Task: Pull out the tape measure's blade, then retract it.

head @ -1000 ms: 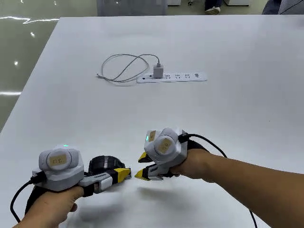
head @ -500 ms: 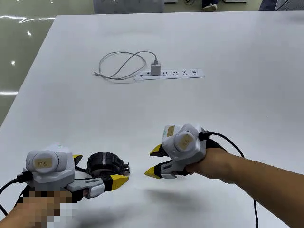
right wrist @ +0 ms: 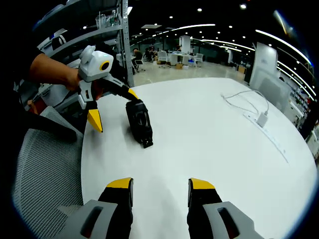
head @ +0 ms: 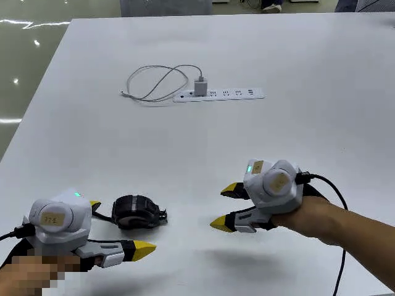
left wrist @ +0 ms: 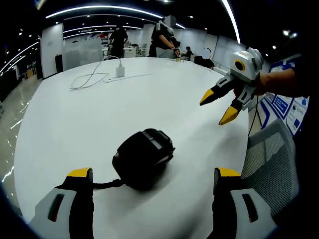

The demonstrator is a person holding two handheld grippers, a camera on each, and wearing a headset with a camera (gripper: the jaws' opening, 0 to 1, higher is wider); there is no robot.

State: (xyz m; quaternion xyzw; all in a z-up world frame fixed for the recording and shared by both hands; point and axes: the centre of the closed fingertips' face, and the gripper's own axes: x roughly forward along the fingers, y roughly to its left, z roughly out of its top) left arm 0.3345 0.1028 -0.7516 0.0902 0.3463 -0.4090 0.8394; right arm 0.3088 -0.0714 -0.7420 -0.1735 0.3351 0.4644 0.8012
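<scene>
- Head view: the tape measure (head: 137,212) is seen lying on the white desk (head: 278,142), its blade wound in and the end hook turned towards the right claw (head: 223,208).
- The left claw (head: 118,226) is held spread on either side of the case, apparently without touching it. The right claw is spread and empty, well apart from the case.
- A power strip (head: 216,94) with a looped cable (head: 157,83) lies far up the desk.
- Left gripper view: the black tape measure (left wrist: 143,158) is shown just ahead of the wide-open left claw (left wrist: 153,173). A thin strap (left wrist: 102,184) trails from it towards one jaw. The right claw (left wrist: 217,108) is seen open above the desk.
- Right gripper view: the right claw (right wrist: 160,184) is parted with nothing between its jaws. The tape measure (right wrist: 139,122) lies ahead, beside the open left claw (right wrist: 113,109).
- Handling: the case is judged rigid, compact and fairly weighty, so a firm pinch across its flat sides is advised. The blade is likely thin, springy steel, best taken by the small end hook. On retraction it should be fed back slowly, since a snap-back may be expected.
</scene>
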